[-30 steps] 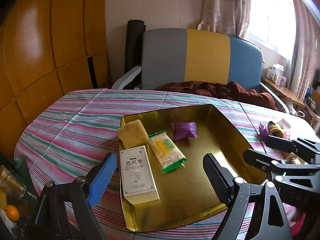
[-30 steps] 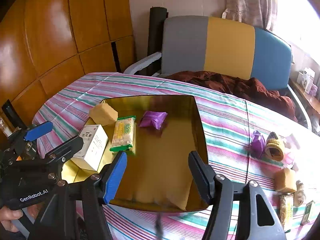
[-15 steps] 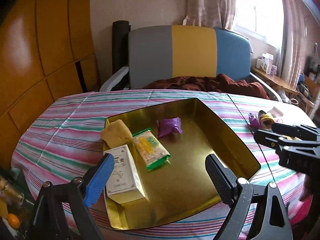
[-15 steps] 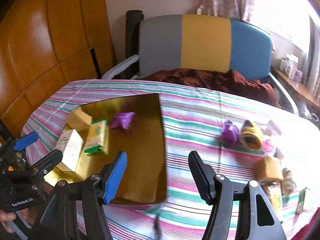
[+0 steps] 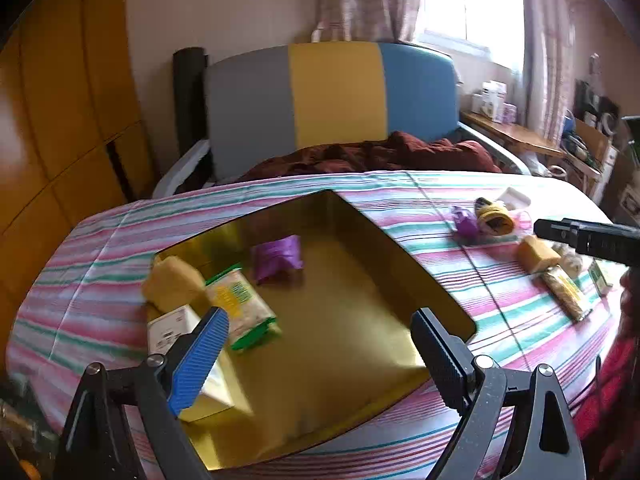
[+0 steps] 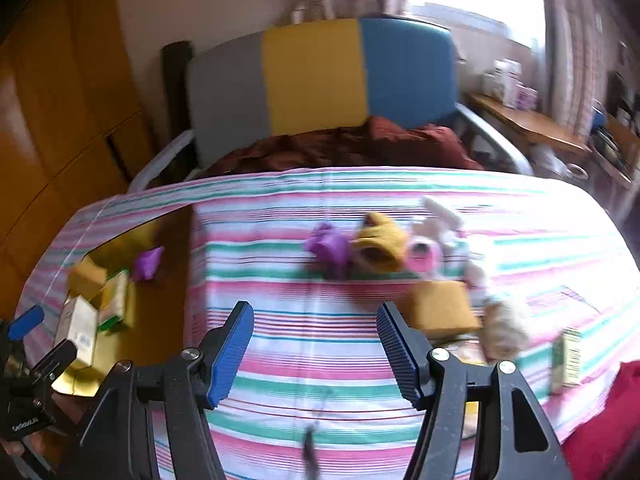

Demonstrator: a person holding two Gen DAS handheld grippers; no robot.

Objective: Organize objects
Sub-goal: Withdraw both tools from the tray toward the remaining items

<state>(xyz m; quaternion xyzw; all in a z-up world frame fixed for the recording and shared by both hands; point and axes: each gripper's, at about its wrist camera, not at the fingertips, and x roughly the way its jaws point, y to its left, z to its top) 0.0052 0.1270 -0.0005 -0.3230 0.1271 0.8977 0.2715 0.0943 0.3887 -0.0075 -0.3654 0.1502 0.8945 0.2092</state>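
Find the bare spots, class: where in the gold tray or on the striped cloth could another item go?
The gold tray is bare right of the purple packet and green-edged packet. The striped cloth is free between tray and purple wrapper. Crowded: the tray's left side and the right-hand cluster.

A shallow gold tray (image 5: 420, 280) lies flat on the striped bench — in it a tan spongy block (image 5: 174, 286), a white carton (image 5: 172, 330), a yellow-green snack packet (image 5: 242, 310) lying flat, and a purple pouch (image 5: 278, 258). Well apart on the cloth lie loose things: a purple wrapper (image 6: 330, 246), a yellow knitted piece (image 6: 380, 242), something pink and white (image 6: 426, 250) — blurred — a second tan block (image 6: 440, 308) and a small green box (image 6: 566, 356).
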